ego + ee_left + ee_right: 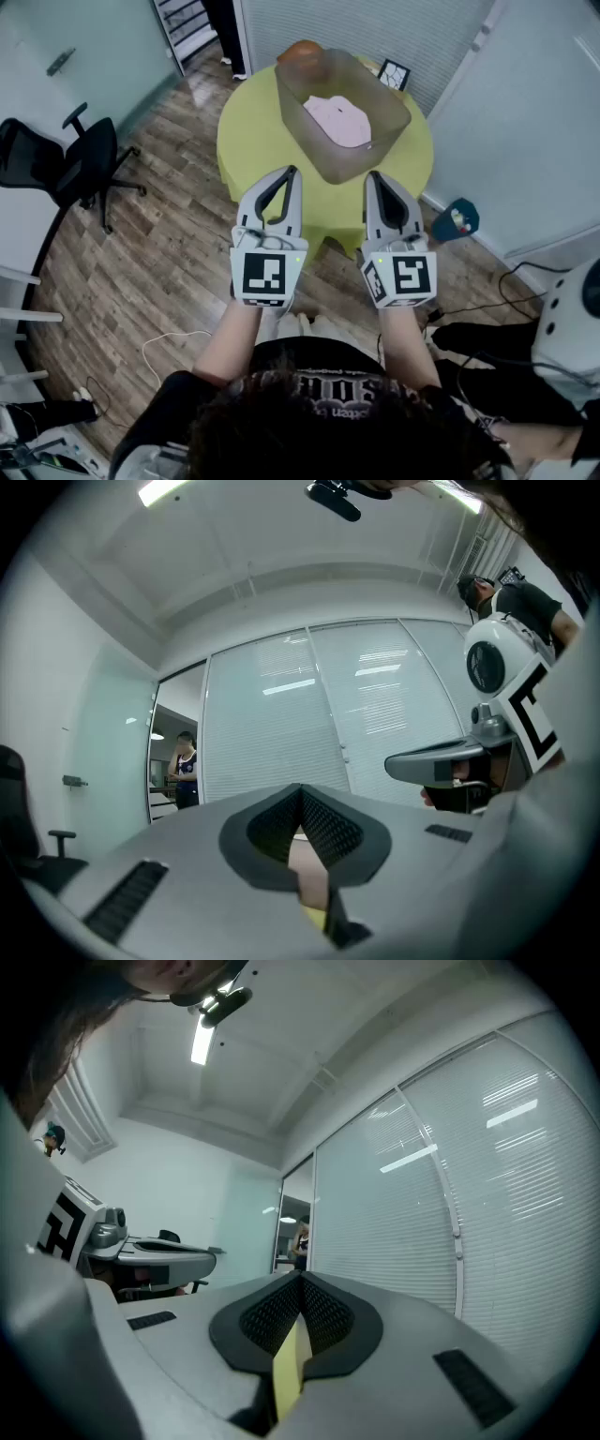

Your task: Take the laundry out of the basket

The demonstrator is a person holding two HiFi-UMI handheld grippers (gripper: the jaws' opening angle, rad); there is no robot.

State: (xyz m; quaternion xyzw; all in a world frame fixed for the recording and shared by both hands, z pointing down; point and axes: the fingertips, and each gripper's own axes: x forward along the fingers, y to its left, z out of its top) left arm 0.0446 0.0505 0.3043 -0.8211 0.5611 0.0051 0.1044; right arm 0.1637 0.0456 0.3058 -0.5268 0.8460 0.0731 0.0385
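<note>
A translucent laundry basket stands on a round yellow-green table. Pale pink laundry lies inside it, and an orange piece shows at its far end. My left gripper hovers just short of the basket's near left corner, jaws shut with nothing in them. My right gripper is level with it at the near right corner, also shut and holding nothing. In the left gripper view the left gripper has its pads meeting at the tip; the right gripper looks the same in its own view.
A black office chair stands on the wood floor at the left. A small framed card sits at the table's far right edge. A teal object and cables lie on the floor at the right. A person stands in a far doorway.
</note>
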